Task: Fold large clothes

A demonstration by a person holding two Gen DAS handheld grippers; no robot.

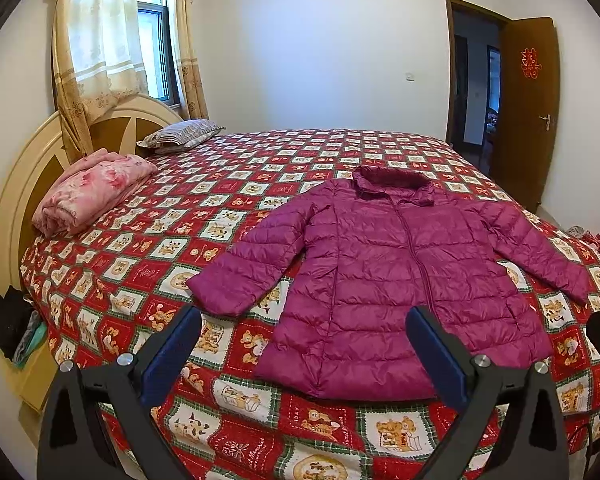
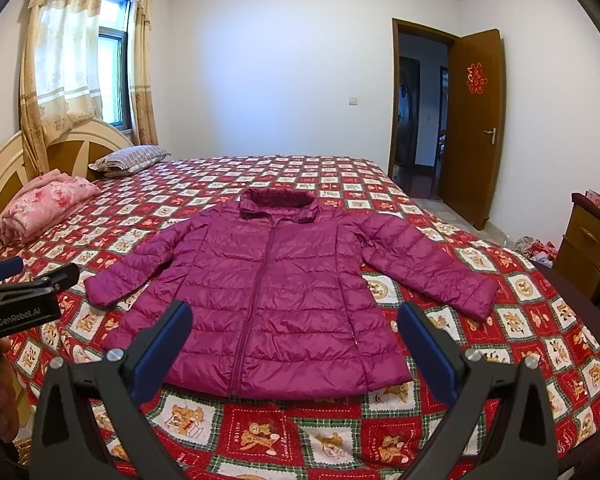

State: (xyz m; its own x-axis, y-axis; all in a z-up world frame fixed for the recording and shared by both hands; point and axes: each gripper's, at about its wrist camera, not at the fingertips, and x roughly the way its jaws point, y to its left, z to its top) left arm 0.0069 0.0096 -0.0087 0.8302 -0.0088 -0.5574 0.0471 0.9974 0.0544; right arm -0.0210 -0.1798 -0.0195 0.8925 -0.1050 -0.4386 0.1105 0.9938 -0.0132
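A magenta quilted puffer jacket [image 1: 388,280] [image 2: 276,292] lies flat and zipped on the bed, collar toward the far wall, both sleeves spread out to the sides. My left gripper [image 1: 304,316] hovers open above the bed's near edge, in front of the jacket's hem and left sleeve cuff. My right gripper [image 2: 296,312] also hangs open, just short of the hem, holding nothing. The left gripper's body [image 2: 24,300] shows at the left edge of the right wrist view.
The bed [image 1: 236,432] wears a red and white checked bear-print cover. A folded pink quilt [image 1: 88,196] and a striped pillow [image 1: 180,134] lie by the headboard. A wooden cabinet [image 2: 588,248] stands at the right, and an open door [image 2: 476,120] is beyond.
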